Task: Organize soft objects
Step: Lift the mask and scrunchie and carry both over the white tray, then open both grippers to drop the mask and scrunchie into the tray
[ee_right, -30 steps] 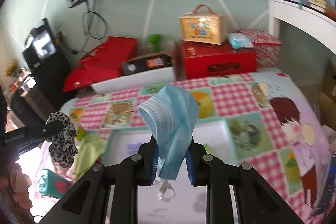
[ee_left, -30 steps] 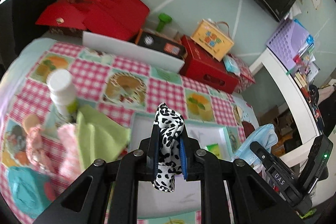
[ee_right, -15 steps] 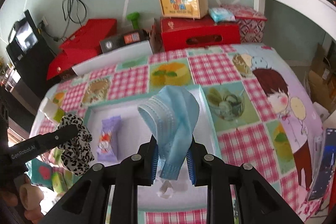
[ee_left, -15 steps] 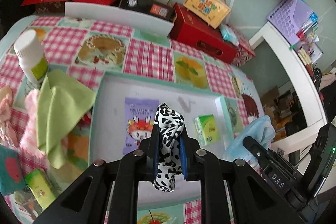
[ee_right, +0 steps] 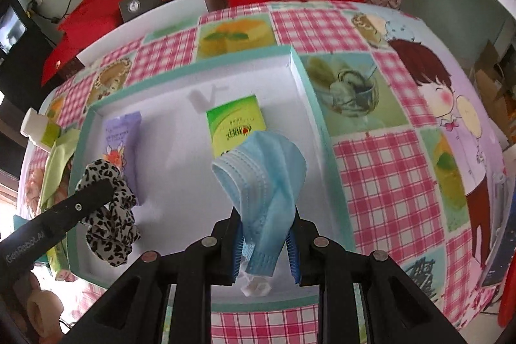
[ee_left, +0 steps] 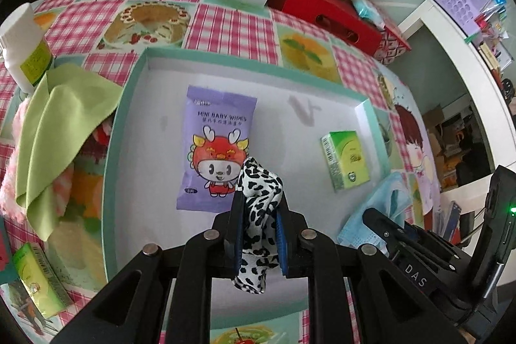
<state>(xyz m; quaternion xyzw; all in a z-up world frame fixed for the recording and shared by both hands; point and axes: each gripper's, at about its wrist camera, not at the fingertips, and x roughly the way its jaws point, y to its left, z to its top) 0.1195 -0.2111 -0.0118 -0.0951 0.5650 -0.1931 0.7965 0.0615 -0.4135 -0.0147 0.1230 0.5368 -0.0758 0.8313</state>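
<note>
A purple wipes packet (ee_left: 215,147) lying in the tray reads "MINI BABY WIPES" above a cartoon figure. The right hand-held gripper (ee_left: 416,274) carries "DAS" in white letters. The left hand-held gripper (ee_right: 27,247) carries "GenRobot.AI".

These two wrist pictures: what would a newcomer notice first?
A leopard-print scrunchie pinched in the left claw and a blue face mask in the right claw, both over the teal-rimmed tray. In it lie a purple wipes pack and a green tissue pack.
</note>
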